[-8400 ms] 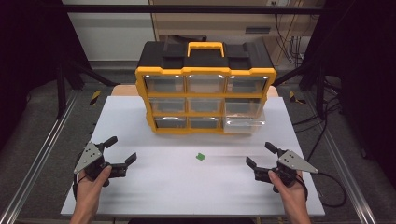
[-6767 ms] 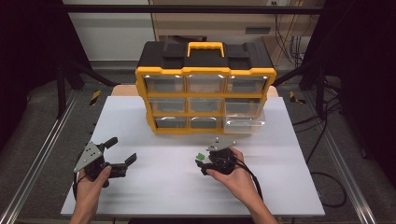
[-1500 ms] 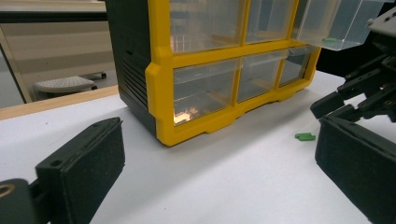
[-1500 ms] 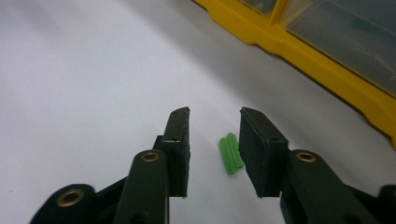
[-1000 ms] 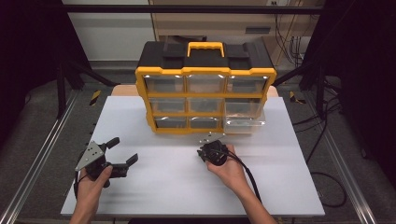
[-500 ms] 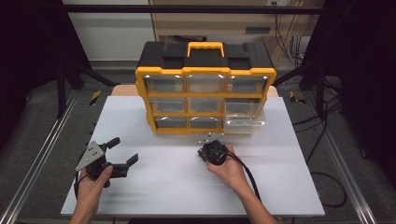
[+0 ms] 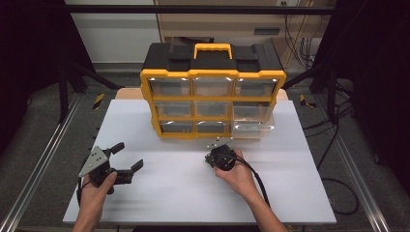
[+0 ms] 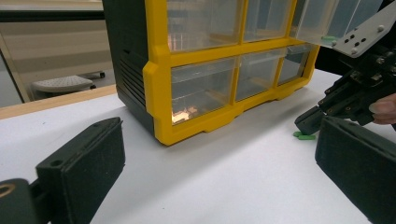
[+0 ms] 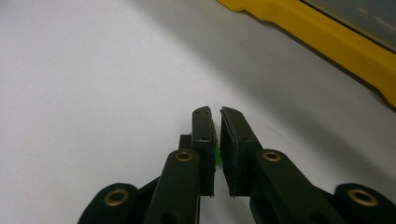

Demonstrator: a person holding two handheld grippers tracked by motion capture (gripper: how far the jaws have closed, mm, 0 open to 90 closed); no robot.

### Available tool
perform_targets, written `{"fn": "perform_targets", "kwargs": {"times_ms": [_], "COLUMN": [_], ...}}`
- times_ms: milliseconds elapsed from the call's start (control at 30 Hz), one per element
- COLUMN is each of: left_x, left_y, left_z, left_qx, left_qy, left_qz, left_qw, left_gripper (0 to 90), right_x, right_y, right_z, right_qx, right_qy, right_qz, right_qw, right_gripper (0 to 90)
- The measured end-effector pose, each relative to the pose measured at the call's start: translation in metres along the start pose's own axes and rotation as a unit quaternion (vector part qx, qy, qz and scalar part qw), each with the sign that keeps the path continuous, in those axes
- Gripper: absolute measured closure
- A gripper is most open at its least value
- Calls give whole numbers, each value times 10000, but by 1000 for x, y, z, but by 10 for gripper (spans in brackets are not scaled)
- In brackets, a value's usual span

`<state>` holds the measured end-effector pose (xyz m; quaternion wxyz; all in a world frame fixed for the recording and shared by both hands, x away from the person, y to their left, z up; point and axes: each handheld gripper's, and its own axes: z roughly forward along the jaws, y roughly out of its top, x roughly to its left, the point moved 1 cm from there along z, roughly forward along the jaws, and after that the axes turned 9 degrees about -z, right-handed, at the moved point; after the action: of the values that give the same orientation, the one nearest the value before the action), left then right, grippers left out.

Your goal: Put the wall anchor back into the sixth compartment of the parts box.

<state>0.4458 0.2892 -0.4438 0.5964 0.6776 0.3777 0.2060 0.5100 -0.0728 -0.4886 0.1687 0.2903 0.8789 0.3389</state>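
A small green piece (image 8: 304, 136) lies on the white table (image 7: 183, 193) in front of the yellow and black drawer organizer (image 7: 212, 104). My right gripper (image 7: 211, 159) points down at it. Its jaws are nearly together, with a sliver of the green piece (image 9: 217, 156) between them. In the left gripper view the right gripper (image 8: 310, 123) has its tip touching the piece on the table. My left gripper (image 7: 127, 155) rests at the front left of the table, open, with nothing between its pads (image 8: 84, 168).
The organizer's bottom right clear drawer (image 7: 253, 128) is pulled out, just behind the right gripper. The right gripper's cable (image 7: 256, 181) trails toward the table's front edge. Metal frame rails (image 7: 43, 159) run along both sides of the table.
Earlier the right gripper moved from the table's right side to the green piece at the middle. Over the last second both grippers have stayed still.
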Motion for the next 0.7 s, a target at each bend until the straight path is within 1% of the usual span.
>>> {"fn": "perform_targets", "kwargs": {"times_ms": [33, 67, 133, 167, 367, 400, 433, 500, 533, 600, 633, 667, 700], "left_x": [0, 0, 0, 0, 0, 0, 0, 0, 0, 0, 1, 1, 1], "left_y": [0, 0, 0, 0, 0, 0, 0, 0, 0, 0, 0, 0, 0], "left_z": [0, 0, 0, 0, 1, 1, 1, 0, 0, 0, 0, 0, 0], "left_qx": [4, 9, 8, 8, 22, 25, 26, 19, 13, 0, -1, 5, 7], "left_qy": [-4, -2, -3, -2, -16, -17, -22, -14, -11, -2, 0, 2, 0], "left_qz": [-1, -1, -2, -2, -2, 3, 3, 5, -1, -9, -15, -16, -17], "left_qw": [10000, 10000, 10000, 10000, 10000, 10000, 10000, 10000, 10000, 10000, 10000, 10000, 10000], "left_gripper": [17, 17, 17, 17, 18, 18, 18, 18, 18, 18, 18, 18, 18], "right_x": [0, 0, -2, -2, -4, -4, -4, -4, -3, 0, 0, 3, 5], "right_y": [0, 0, -1, -1, -1, -2, -2, -1, -1, 0, 0, 2, 4], "right_z": [1, 1, 2, 2, 3, 4, 4, 4, 4, 2, 1, -1, -5], "right_qx": [-8, 31, -17, 4, -1, 29, 29, 18, 44, 30, -10, -82, -149], "right_qy": [1, -25, 77, 78, 96, 141, 140, 143, 84, 43, -15, -16, -95], "right_qz": [23, 103, 99, 170, 233, 200, 216, 174, 174, 76, -17, -46, -114], "right_qw": [10000, 9999, 9999, 9998, 9997, 9997, 9997, 9997, 9998, 10000, 10000, 10000, 9998], "right_gripper": [842, 843, 842, 844, 842, 840, 841, 849, 849, 849, 849, 849, 849]}}
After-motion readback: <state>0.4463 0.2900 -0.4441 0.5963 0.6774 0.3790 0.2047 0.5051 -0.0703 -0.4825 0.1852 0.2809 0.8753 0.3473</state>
